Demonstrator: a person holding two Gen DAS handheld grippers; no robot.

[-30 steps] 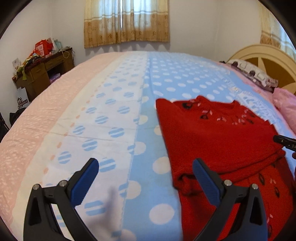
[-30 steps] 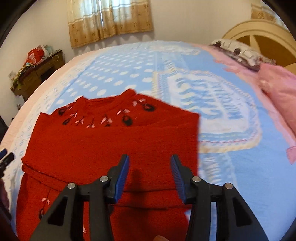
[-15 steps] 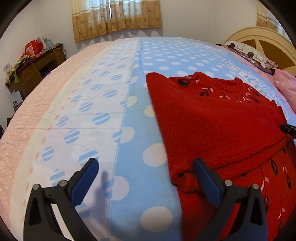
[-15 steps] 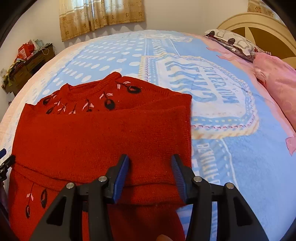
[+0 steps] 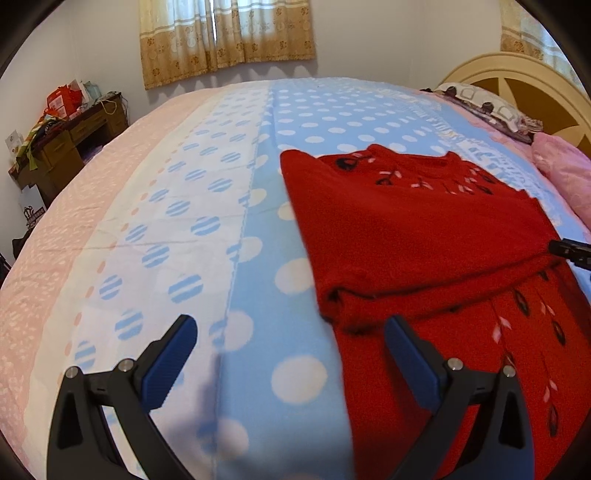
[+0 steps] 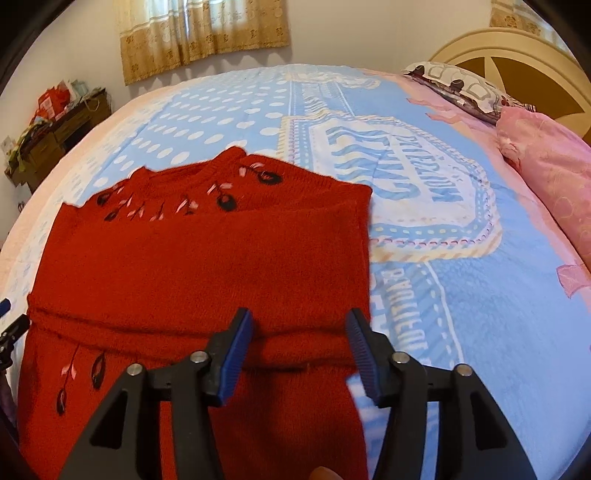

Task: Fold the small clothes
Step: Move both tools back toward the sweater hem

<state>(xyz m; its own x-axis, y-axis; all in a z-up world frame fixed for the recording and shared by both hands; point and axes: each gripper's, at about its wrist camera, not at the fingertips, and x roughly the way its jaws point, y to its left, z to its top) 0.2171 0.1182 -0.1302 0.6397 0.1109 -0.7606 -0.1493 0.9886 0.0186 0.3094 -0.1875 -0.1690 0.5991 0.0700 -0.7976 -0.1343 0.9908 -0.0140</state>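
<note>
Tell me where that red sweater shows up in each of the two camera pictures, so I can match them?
Left wrist view: the red sweater fills the right half, partly folded, beside the open left gripper.
Right wrist view: the red sweater fills the left and centre, with the open right gripper over its near fold.
Shared landmark: the curtain on the far wall.
</note>
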